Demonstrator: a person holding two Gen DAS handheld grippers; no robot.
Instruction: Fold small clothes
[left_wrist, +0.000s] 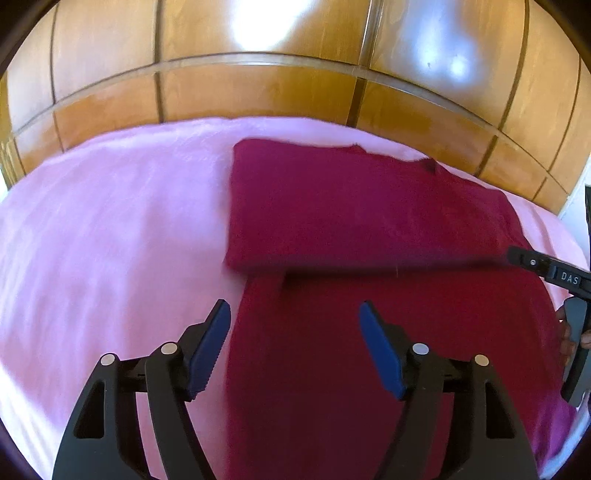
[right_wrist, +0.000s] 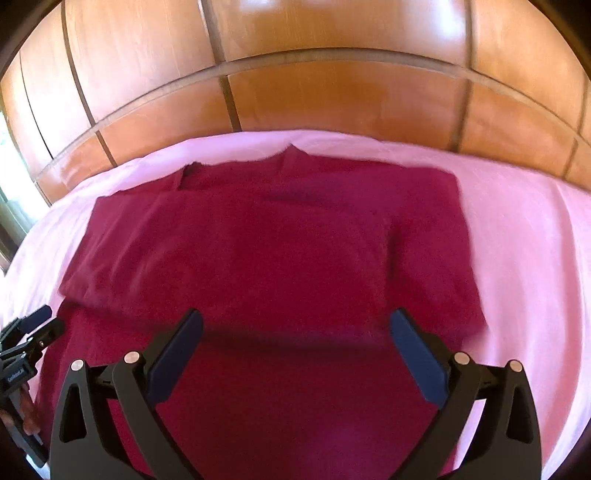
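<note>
Pink bedspread (left_wrist: 110, 221) beneath wooden wardrobe panels (left_wrist: 258, 92)

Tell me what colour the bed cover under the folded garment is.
Pale pink, plain; the soft pink bed cover shows best in the left wrist view.

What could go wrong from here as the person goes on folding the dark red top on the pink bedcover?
1. Both the left hand-held gripper and the right hand-held gripper are open above the dark red top; closing low could pinch the pink bedcover too.
2. The folded-over upper part lies loose, so a tug may undo it.
3. Both views are blurred, so aiming at an edge may miss.
</note>
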